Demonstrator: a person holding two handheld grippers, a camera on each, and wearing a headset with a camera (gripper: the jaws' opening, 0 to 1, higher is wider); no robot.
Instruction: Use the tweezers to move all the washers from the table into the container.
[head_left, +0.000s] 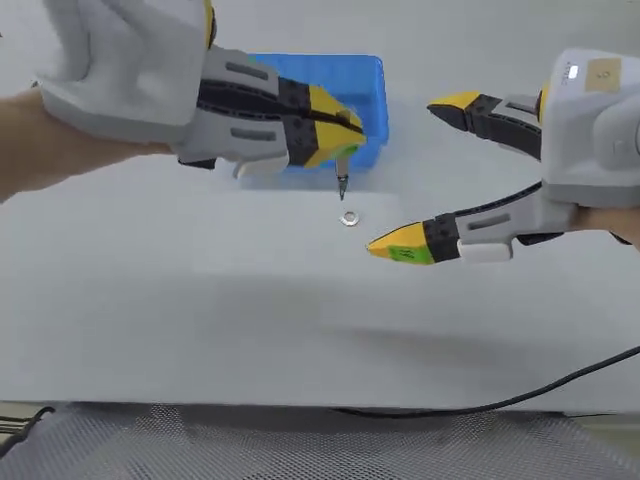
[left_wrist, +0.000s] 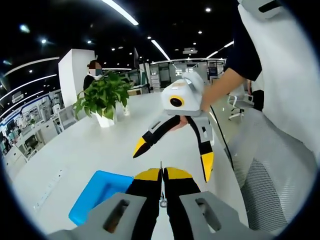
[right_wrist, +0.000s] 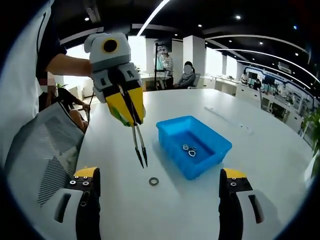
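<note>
1. My left gripper (head_left: 345, 128) has its jaws pressed together on the upper end of the tweezers (head_left: 341, 178), which point down at the counter (head_left: 200, 300). My right gripper (head_left: 405, 175) has its jaws spread wide with nothing between them.
2. One washer (head_left: 349, 218) lies flat on the counter just beyond the tweezer tips and apart from them. It is near the blue container (head_left: 372, 100).
3. I judge the washer to be light, stiff and smooth, a thin metal ring that could skate or flick away. The best hold looks like one tip through the hole and one outside the rim, pinching the ring's width with gentle pressure.
4. In the right gripper view, other washers (right_wrist: 189, 149) already rest in the container.
5. The tweezer tips are too fine for me to judge how far apart they are. In the head view my left gripper covers part of the container's inside.
</note>
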